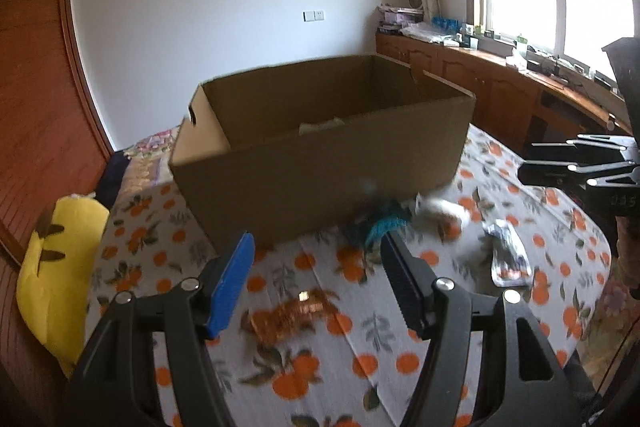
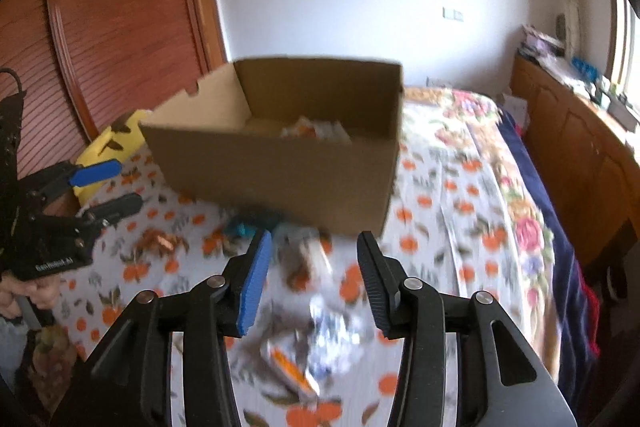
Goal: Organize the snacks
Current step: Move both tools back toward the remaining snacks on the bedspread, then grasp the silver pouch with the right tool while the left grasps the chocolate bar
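An open cardboard box [image 1: 320, 163] stands on the orange-print cloth; snack packets [image 2: 316, 131] lie inside it. My left gripper [image 1: 316, 247] hangs open over the cloth, nothing between its fingers, with an orange wrapped snack [image 1: 292, 315] below it. A teal packet [image 1: 386, 223] and a white one [image 1: 440, 211] lie at the box's foot. My right gripper [image 2: 312, 243] is open above blurred snacks: a white-and-brown packet [image 2: 316, 259], a silver-blue one [image 2: 336, 331] and an orange-striped one [image 2: 292, 367]. The right gripper [image 1: 528, 159] also shows at the left wrist view's right edge.
A yellow plush cushion [image 1: 56, 275] lies at the bed's left edge by the wooden wardrobe [image 1: 36, 131]. A silver packet [image 1: 508, 255] rests right of the box. A wooden sideboard [image 1: 500, 87] with clutter runs under the window. A floral blanket [image 2: 500, 163] covers the far side.
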Motion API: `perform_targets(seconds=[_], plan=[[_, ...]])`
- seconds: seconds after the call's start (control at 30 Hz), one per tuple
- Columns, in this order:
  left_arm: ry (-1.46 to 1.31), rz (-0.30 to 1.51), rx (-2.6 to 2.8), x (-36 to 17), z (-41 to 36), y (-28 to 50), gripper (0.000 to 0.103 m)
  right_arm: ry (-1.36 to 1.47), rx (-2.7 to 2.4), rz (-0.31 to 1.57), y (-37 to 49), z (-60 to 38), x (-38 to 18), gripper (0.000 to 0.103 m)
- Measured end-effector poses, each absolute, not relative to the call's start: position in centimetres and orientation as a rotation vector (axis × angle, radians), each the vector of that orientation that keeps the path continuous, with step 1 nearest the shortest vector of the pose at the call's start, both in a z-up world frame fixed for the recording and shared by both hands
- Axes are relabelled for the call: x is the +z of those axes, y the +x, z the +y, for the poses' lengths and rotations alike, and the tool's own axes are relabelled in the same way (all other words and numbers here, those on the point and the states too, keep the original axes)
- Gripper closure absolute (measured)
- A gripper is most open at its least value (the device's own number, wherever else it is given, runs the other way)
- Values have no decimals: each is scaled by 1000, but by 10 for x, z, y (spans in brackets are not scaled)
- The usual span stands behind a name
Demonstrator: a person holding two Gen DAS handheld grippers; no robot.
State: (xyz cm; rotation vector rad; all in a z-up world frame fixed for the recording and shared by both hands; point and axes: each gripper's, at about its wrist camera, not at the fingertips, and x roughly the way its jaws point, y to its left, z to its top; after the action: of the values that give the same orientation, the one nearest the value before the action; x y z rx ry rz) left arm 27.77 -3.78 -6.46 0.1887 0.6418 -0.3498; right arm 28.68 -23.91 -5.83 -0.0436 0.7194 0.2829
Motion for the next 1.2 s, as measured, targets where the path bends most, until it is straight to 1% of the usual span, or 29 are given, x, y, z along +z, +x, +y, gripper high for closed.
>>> perform_targets(seconds=[0.03,0.07,0.1,0.23,0.4,0.73,0.97,1.17,1.2], plan=[[184,650,-353,-69,-36,275,37,-36,278,731,283,-240,-64,49],[179,661,-358,-74,-35,272,37,-28,273,747,280,-242,-71,43],[177,676,-362,-80,-33,270,37,-23,267,759,276,-243,-78,40],[203,688,-354,-97,-30,263,37,5,249,794,269,-248,-105,39],[217,699,-336,-111,-24,261,37,52,228,833,273,-252,-130,33],[201,714,-330,-126,-22,258,37,67,187,876,273,-252,-147,30],[191,710,-329,-129,-22,257,37,19,164,891,282,-245,-149,28],[166,732,-326,-131,-18,261,37,-14,225,900,299,-234,-149,29],[167,737,-326,-132,-18,262,37,-23,230,896,299,-233,-150,32]])
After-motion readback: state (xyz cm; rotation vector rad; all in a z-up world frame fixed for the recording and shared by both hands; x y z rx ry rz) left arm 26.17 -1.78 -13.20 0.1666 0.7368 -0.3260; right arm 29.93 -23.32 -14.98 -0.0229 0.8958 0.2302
